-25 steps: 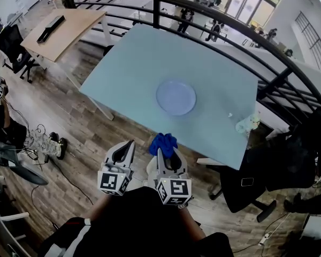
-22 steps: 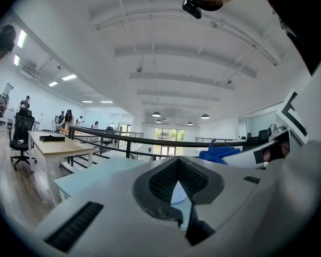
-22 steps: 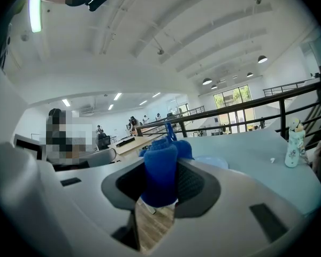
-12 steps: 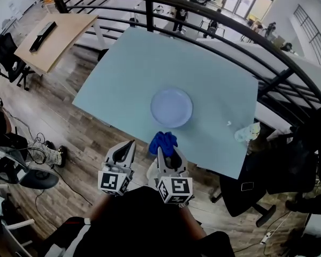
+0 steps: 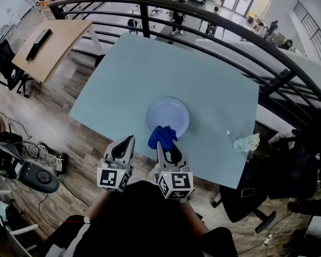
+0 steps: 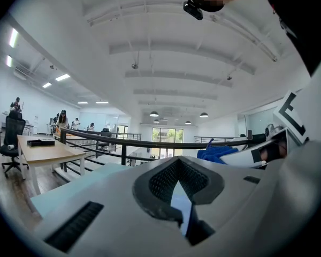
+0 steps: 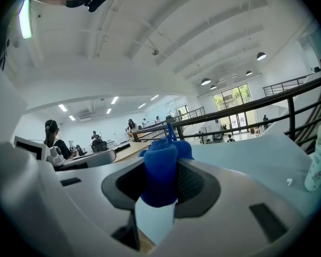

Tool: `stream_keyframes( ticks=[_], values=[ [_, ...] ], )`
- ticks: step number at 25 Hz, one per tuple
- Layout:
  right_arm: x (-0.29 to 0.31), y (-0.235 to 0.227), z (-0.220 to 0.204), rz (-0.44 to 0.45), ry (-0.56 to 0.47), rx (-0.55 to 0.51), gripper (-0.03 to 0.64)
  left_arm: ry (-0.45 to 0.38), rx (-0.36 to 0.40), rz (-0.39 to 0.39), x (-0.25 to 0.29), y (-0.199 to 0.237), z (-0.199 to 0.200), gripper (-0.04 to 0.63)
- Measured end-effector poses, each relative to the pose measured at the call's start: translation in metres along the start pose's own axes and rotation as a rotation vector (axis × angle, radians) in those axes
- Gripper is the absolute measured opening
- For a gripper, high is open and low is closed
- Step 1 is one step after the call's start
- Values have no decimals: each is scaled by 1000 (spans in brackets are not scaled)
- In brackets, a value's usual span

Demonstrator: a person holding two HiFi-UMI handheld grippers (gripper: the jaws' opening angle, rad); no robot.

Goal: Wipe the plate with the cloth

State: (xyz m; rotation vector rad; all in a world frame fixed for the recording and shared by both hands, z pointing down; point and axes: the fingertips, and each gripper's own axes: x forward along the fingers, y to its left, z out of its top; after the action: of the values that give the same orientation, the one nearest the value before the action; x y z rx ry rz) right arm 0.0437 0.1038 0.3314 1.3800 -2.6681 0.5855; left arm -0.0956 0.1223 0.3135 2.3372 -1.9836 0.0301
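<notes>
A round pale plate (image 5: pixel 169 113) lies on the light blue table (image 5: pixel 123 79), toward its near edge. My right gripper (image 5: pixel 163 143) is shut on a bunched blue cloth (image 5: pixel 161 135), and the cloth hangs over the plate's near rim. In the right gripper view the cloth (image 7: pixel 161 170) sticks up from between the closed jaws of the right gripper (image 7: pixel 160 191). My left gripper (image 5: pixel 129 140) sits just left of it, near the table's edge, shut with nothing in it. The left gripper view shows the left gripper (image 6: pixel 177 185) with its jaws together and the cloth (image 6: pixel 216 154) to the right.
A small pale bottle (image 5: pixel 247 142) stands at the table's right edge, with a white speck (image 5: pixel 228 133) near it. A black railing (image 5: pixel 203 20) curves behind the table. A wooden desk (image 5: pixel 53 39) is at far left and a dark office chair (image 5: pixel 251 189) at right.
Both grippers have moved forward toward the table. The blue cloth, which was short of the plate, now overlaps the plate's near rim.
</notes>
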Motion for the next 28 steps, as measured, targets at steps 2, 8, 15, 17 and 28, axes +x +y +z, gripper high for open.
stream_keyframes(
  ticks=[2, 8, 15, 17, 28],
  values=[
    [6, -8, 5, 1, -8, -7, 120, -13, -5, 1, 12, -2, 2, 0],
    [19, -24, 15, -11, -18, -19, 120, -28, -3, -8, 37, -2, 5, 0],
    [27, -43, 22, -44, -24, -13, 120, -23, -4, -29, 60, -3, 4, 0],
    [29, -50, 23, -60, -23, -10, 120, -15, -2, -35, 66, -3, 2, 1],
    [56, -77, 20, -137, 8, 12, 120, 37, 2, -107, 103, 6, -14, 0]
  ],
)
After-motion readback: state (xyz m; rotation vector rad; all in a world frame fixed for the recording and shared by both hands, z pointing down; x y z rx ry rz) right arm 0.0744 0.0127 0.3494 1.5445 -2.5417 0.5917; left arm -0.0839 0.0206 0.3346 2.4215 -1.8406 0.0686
